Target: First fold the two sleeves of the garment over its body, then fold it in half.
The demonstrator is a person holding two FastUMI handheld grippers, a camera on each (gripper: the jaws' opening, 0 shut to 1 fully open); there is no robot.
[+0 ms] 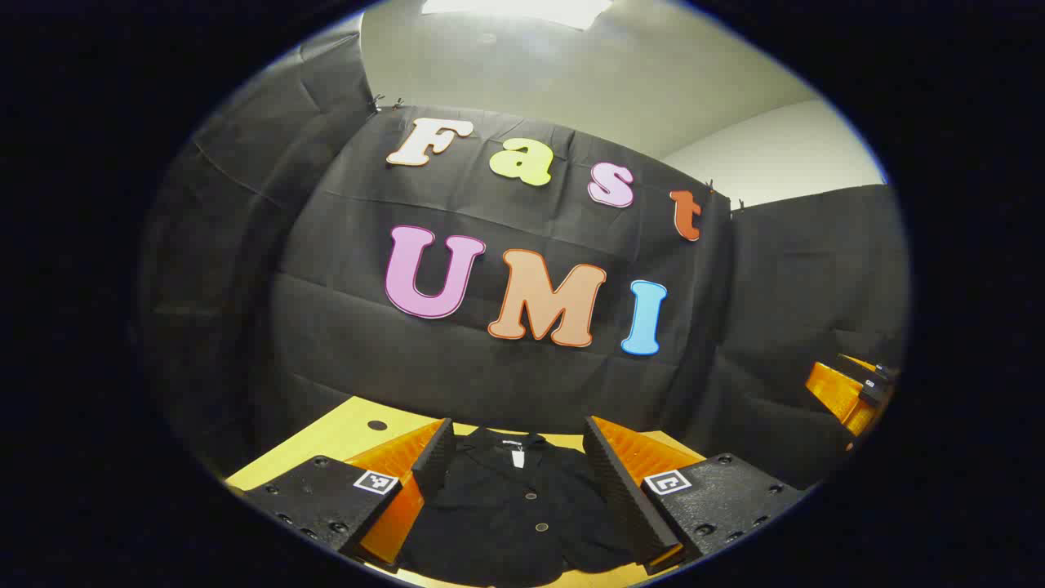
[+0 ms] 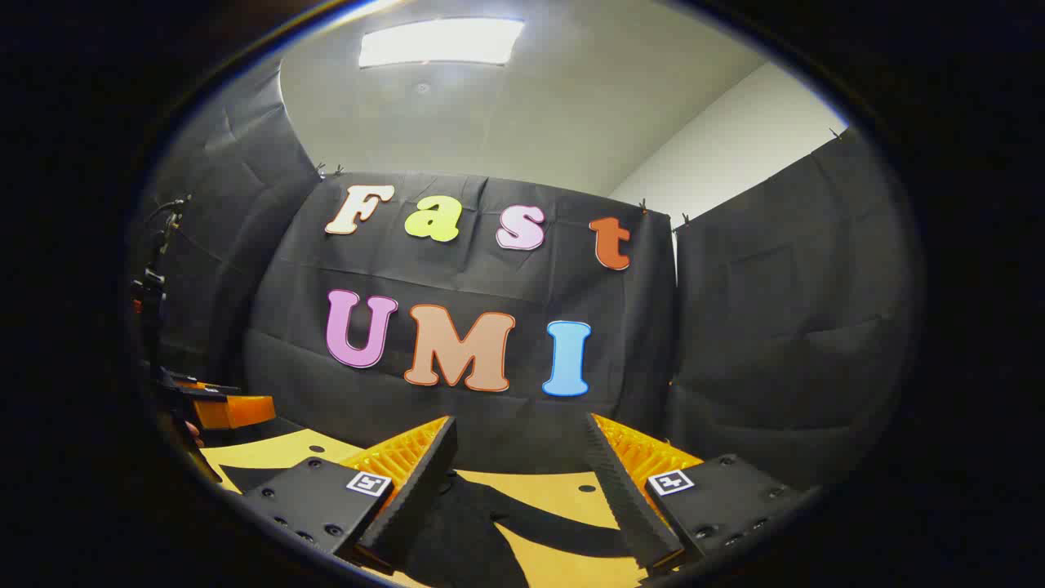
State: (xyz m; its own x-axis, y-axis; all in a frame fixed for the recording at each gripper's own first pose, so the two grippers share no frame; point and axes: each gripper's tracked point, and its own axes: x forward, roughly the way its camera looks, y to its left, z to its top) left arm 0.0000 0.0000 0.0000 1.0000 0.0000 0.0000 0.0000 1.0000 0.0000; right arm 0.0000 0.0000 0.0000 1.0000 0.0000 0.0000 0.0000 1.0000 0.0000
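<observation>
A black button-front garment [image 1: 506,514] lies flat on the yellow table [image 1: 339,437], its collar toward the back wall. My left gripper [image 1: 518,429] hovers over it, open, with the collar and button row showing between its fingers and nothing held. In the right gripper view, my right gripper [image 2: 520,425] is open too, above a dark part of the garment [image 2: 453,527]; a narrow black strip of cloth [image 2: 563,523] runs across the table [image 2: 571,563]. Neither gripper touches the cloth as far as I can tell.
The other gripper shows at the far right edge [image 1: 857,392] of the left gripper view, and at the far left [image 2: 216,407] of the right gripper view. Black cloth walls close the table's back and sides. A small hole [image 1: 377,425] marks the tabletop.
</observation>
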